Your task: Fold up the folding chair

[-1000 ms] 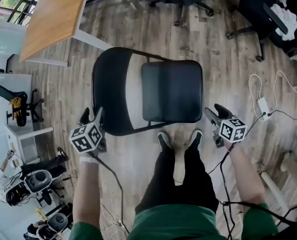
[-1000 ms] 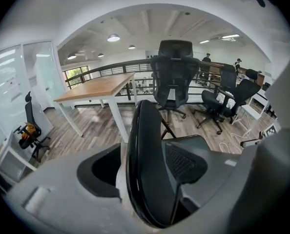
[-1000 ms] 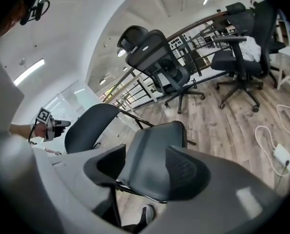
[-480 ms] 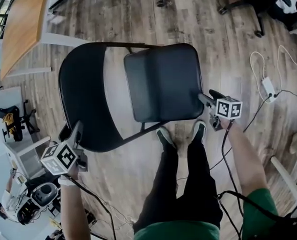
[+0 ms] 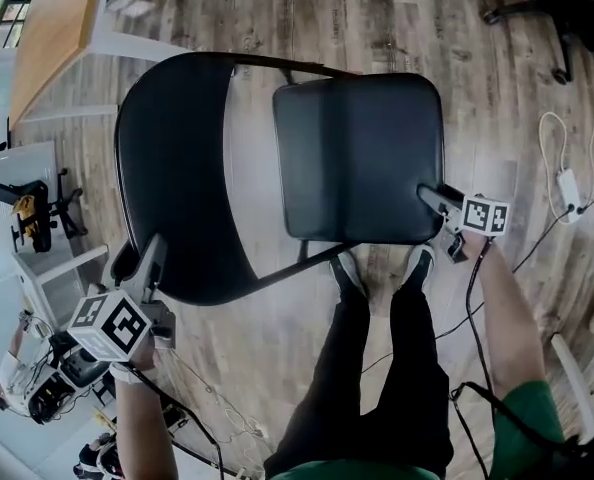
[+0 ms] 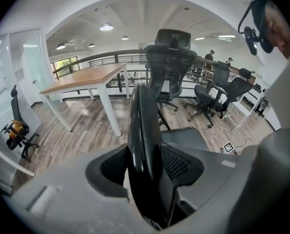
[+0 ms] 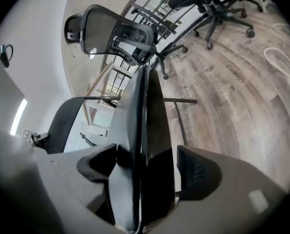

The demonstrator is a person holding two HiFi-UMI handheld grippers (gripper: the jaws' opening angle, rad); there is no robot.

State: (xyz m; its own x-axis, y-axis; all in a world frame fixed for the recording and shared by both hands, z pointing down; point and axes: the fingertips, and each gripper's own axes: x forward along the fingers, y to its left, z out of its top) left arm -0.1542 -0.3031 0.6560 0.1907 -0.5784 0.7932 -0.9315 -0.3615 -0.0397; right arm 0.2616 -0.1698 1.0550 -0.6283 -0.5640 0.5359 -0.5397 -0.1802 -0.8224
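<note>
The black folding chair stands unfolded on the wood floor, its backrest (image 5: 167, 168) at left and its seat (image 5: 362, 158) at right. My left gripper (image 5: 142, 258) straddles the backrest's top edge. In the left gripper view the backrest (image 6: 142, 116) fills the gap of the left gripper (image 6: 145, 162). Those jaws are closing and both pads look to be touching it. My right gripper (image 5: 429, 196) is at the seat's front right corner. In the right gripper view the seat edge (image 7: 145, 106) lies inside the right gripper (image 7: 147, 165). Its jaws are opening, and a gap shows at the right pad (image 7: 196, 172).
A wooden table (image 5: 52, 28) stands at the far left and office chairs (image 6: 172, 62) stand beyond the folding chair. Cables and a power strip (image 5: 567, 183) lie on the floor at right. The person's feet (image 5: 352, 273) are just under the seat's front edge. Equipment (image 5: 37, 218) clutters the left side.
Both grippers were free beside the chair. The right one has dropped onto the seat's front corner, and the left one has sunk over the backrest's edge.
</note>
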